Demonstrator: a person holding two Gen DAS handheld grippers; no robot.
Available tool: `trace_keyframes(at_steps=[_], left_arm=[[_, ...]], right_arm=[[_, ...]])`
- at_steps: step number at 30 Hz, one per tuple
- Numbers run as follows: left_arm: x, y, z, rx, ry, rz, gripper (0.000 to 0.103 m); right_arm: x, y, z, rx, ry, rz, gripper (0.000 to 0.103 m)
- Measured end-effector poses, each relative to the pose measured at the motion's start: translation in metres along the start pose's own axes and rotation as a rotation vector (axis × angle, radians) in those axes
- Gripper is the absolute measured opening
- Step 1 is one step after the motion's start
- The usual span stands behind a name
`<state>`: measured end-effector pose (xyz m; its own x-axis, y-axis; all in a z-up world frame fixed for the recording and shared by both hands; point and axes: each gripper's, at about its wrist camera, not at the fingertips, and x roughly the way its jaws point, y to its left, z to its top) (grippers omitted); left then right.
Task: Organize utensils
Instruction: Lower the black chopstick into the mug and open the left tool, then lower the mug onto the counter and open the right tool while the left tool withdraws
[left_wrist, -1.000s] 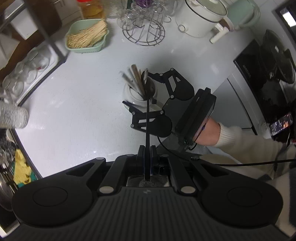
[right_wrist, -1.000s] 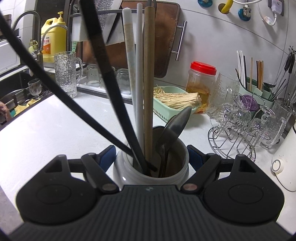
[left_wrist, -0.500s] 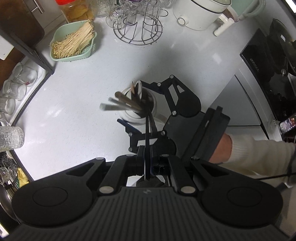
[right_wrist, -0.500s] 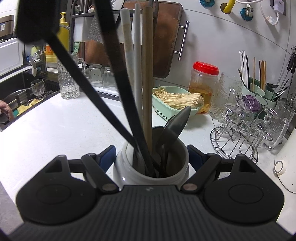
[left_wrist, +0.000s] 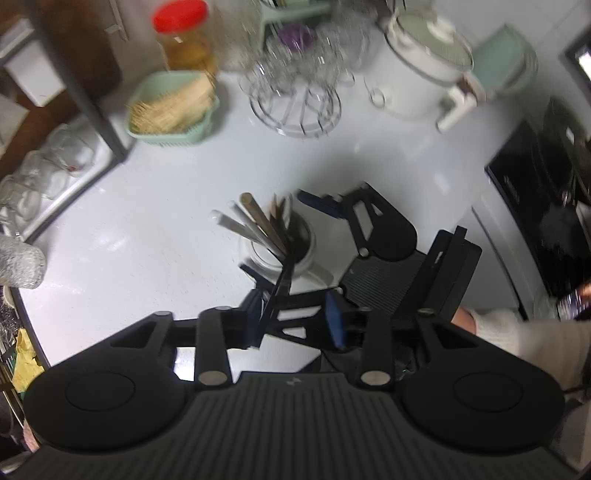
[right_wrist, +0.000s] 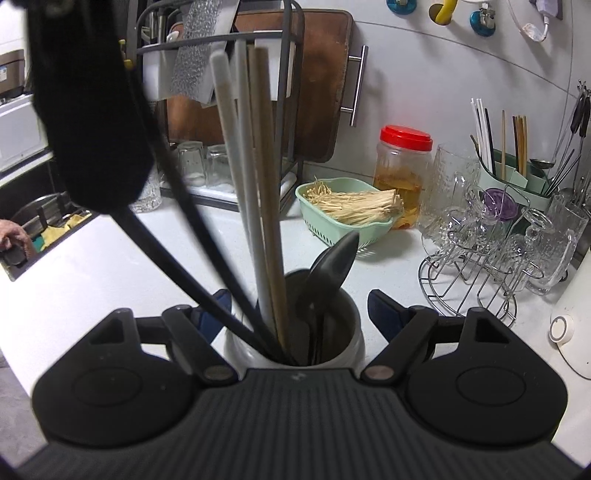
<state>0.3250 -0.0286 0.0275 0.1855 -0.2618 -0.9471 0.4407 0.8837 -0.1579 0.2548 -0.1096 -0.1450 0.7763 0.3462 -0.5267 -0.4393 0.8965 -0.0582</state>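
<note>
A white ceramic utensil pot (left_wrist: 306, 258) (right_wrist: 354, 343) stands on the white counter. It holds white and wooden chopsticks (right_wrist: 255, 206), two black chopsticks (right_wrist: 192, 243) and a dark spoon (right_wrist: 332, 266). My right gripper (right_wrist: 295, 314) is shut on the pot, its blue pads against both sides; it also shows in the left wrist view (left_wrist: 373, 240). My left gripper (left_wrist: 295, 323) is above the pot with its jaws apart. A black chopstick (left_wrist: 280, 284) leans from the pot against its left pad (left_wrist: 253, 321).
A green basket of noodles (left_wrist: 173, 110) (right_wrist: 351, 214), a red-lidded jar (right_wrist: 402, 173), a wire glass rack (right_wrist: 491, 273) (left_wrist: 295, 103) and a white cooker (left_wrist: 424, 70) stand at the back. A sink (right_wrist: 40, 221) lies left. A black stove (left_wrist: 546, 206) is right.
My left gripper has opened and let go of the black chopstick, which now rests in the pot. The left view has swung and blurred. My right gripper still holds the pot.
</note>
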Motion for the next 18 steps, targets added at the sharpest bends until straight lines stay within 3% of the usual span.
trace_keyframes(at_steps=[4, 7, 10, 15, 18], left_arm=[[-0.026, 0.002, -0.021, -0.061, -0.127, 0.008, 0.049], [-0.046, 0.006, -0.04, -0.142, -0.25, 0.007, 0.056], [-0.062, 0.008, -0.061, -0.213, -0.365, 0.001, 0.057], [-0.09, 0.01, -0.099, -0.26, -0.517, 0.065, 0.064], [-0.105, 0.013, -0.124, -0.295, -0.597, 0.115, 0.08]], right_arm=[[-0.01, -0.001, 0.001, -0.015, 0.008, 0.01, 0.099], [-0.024, 0.0, 0.003, -0.03, 0.004, 0.0, 0.099], [-0.042, 0.0, 0.009, -0.006, 0.002, 0.009, 0.099], [-0.077, 0.003, 0.024, 0.052, -0.026, -0.007, 0.099], [-0.1, 0.008, 0.033, 0.093, -0.051, -0.028, 0.099]])
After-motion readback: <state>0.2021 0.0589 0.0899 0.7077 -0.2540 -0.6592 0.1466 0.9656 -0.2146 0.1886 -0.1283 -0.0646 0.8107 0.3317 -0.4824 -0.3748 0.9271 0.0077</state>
